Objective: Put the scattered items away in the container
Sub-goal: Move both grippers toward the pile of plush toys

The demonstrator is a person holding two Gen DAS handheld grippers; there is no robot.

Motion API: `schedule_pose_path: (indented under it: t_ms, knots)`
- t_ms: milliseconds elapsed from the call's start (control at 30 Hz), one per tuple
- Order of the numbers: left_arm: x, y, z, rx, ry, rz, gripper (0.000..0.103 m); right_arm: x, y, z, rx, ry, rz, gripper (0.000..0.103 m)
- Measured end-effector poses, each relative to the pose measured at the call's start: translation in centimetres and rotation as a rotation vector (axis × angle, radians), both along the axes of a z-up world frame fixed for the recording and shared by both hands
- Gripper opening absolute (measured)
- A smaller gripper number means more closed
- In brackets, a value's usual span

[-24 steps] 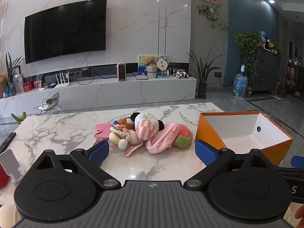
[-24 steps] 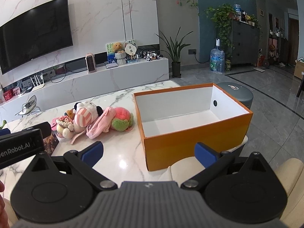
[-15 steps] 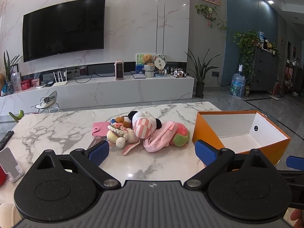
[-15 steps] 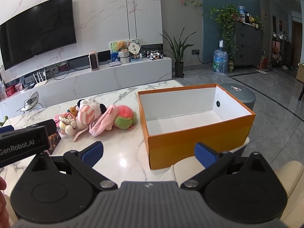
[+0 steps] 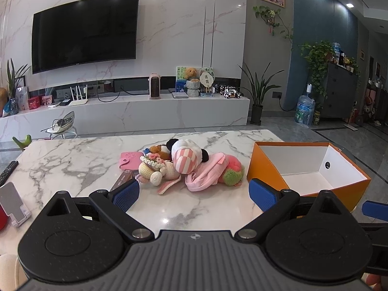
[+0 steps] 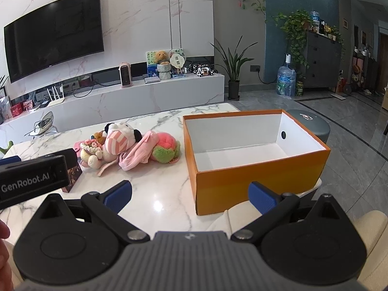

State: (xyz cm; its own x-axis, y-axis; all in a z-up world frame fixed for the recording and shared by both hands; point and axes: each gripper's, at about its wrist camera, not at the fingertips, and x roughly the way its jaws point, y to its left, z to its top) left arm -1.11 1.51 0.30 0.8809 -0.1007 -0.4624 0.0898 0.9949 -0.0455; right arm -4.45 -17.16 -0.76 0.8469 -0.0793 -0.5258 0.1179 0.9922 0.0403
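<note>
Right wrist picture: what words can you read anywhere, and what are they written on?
"GenRobot.AI": white letters on the black side of the left hand-held gripper, seen at the left edge.
Brown booklet on the table: print too blurred to read.
Round fan on the TV shelf: dark marks, too small to read.
Water bottle label: too small to read.

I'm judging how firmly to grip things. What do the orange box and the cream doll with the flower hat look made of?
Orange box: looks like matte cardboard, with thin straight walls, a white inside and a punched hole in one end wall. Cream doll: apparently crocheted yarn, with a knobbly stitched surface and small yarn flowers on its hat; likely soft.
</note>
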Motion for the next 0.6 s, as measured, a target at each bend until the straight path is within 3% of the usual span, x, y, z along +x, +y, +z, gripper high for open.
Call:
schedule_pose_path:
  t_ms: [600]
  knots:
    - [2.6,2.4,-2.2,-0.026,0.088,0.064,0.103,3.0,2.5,-1.9,-0.032,0.063,0.085,0.103]
